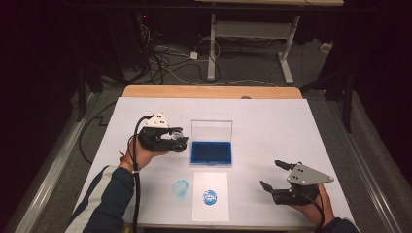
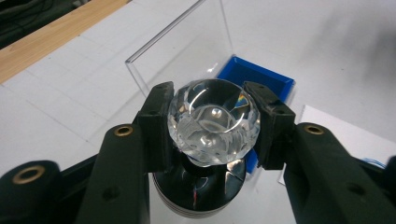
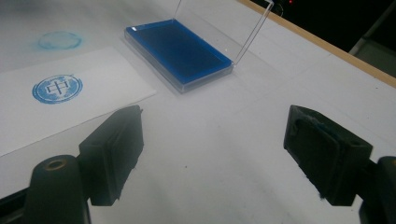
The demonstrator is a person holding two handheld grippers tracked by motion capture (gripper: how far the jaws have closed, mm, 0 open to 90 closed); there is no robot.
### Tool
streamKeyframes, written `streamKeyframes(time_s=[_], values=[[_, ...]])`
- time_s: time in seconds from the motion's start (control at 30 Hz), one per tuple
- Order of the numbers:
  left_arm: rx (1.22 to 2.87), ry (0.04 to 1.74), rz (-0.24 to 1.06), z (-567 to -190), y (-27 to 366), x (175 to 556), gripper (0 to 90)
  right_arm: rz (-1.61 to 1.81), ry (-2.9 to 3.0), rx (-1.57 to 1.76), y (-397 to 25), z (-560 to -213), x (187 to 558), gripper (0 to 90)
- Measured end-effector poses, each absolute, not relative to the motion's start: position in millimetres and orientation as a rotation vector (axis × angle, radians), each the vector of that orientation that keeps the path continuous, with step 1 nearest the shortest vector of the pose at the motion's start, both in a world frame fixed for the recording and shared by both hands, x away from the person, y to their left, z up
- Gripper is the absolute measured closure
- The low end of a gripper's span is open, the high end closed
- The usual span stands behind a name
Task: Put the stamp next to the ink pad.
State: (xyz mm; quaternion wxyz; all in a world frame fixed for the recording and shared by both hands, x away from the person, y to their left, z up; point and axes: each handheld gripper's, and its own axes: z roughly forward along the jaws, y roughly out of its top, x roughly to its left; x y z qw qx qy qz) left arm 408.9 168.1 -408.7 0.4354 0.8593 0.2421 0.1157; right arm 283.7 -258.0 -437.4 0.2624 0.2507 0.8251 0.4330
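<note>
Left gripper has its jaws clamped on the crystal-topped stamp, held above the counter just left of the open blue ink pad. Right gripper sits empty, jaws wide, near the stamped paper.

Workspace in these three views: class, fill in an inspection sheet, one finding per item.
Surface: white table, wooden far edge.
Job's things: clear-topped stamp in the left gripper; blue ink pad, lid upright; paper sheet bearing a blue print.
Clutter: blue ink smudge beside the sheet.
Grippers: left shut on stamp; right gripper open, holding nothing.
Cables: floor cables beyond the table.
Surroundings: dark room, second table's legs.
</note>
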Motion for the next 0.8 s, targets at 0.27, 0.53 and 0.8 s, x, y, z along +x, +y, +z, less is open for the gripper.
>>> streamKeyframes(time_s=[0.27, 0.53, 0.8], values=[[2.179, 0.643, 0.283, -429, 161, 419, 53.6, 1.167, 2.234, 0.677, -258, -439, 284, 20.0], [2.186, 0.662, 0.274, -440, 159, 423, 53.5, 1.156, 2.240, 0.673, -258, -439, 284, 20.2], [2.184, 0.666, 0.280, -446, 160, 421, 53.5, 1.158, 2.242, 0.670, -258, -439, 284, 20.3]])
